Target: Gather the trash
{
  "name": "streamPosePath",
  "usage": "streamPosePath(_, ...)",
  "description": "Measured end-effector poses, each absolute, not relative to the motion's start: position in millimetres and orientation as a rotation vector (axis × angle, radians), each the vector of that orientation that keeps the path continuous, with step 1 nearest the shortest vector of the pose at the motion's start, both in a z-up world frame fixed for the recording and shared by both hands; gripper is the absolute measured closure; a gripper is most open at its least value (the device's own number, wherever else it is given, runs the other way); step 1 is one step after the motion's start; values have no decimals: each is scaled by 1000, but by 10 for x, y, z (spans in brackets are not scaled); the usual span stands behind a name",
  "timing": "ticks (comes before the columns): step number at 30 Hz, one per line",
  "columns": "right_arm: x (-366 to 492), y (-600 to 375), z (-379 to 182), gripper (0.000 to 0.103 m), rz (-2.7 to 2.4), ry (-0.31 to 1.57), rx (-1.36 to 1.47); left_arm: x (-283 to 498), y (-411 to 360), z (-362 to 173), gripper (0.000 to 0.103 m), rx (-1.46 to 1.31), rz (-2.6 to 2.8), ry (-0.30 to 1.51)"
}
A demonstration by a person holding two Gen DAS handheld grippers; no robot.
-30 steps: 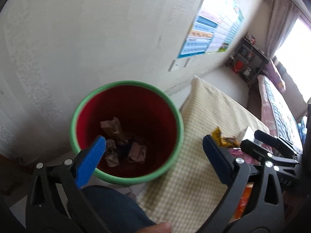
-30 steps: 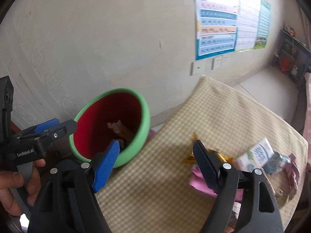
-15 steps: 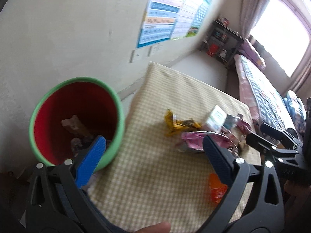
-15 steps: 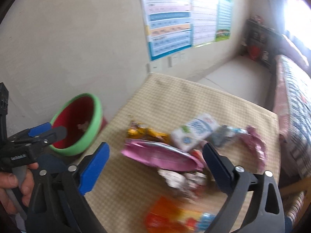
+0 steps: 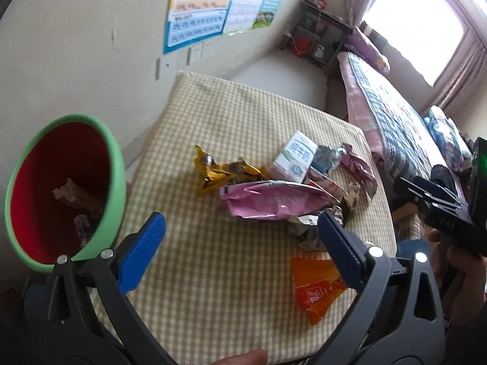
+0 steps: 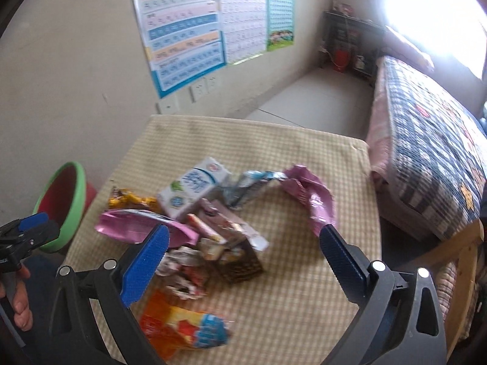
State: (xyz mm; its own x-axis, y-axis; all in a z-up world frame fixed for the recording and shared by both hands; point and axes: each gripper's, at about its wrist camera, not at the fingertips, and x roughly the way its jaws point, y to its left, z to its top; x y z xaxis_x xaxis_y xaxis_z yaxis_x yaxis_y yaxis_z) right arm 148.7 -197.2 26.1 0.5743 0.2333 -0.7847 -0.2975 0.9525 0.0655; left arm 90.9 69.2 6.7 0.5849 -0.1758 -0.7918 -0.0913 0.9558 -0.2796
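Observation:
A pile of trash lies on the checked table: a white milk carton, a large pink wrapper, a yellow wrapper, an orange packet and crumpled foil. A red bin with a green rim stands off the table's left edge with scraps inside. My left gripper hangs open above the table's near part, nothing between its blue pads. My right gripper is open wide above the pile, holding nothing.
A bed with a patterned quilt runs along the right of the table. Posters hang on the wall behind, and a dark shelf stands in the far corner. A hand holds the left gripper at the right wrist view's left edge.
Both grippers swung right, from over the bin to over the trash on the table. The right gripper's jaws spread wider. The bin slid to the left of both views.

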Motion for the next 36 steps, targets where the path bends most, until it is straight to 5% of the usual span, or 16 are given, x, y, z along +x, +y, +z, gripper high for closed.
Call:
streamPosePath(26, 2285, -2541, -486, 13, 177, 1049, -48, 1418, 595, -521, 12, -336, -70, 1103)
streamPosePath(33, 2437, -2574, -699, 22, 186, 1091, -35, 1531, 572, -613, 33, -355, -72, 1122)
streamPosePath(36, 2472, -2594, -774, 38, 195, 1117, -21, 1556, 554, -629, 46, -358, -74, 1131)
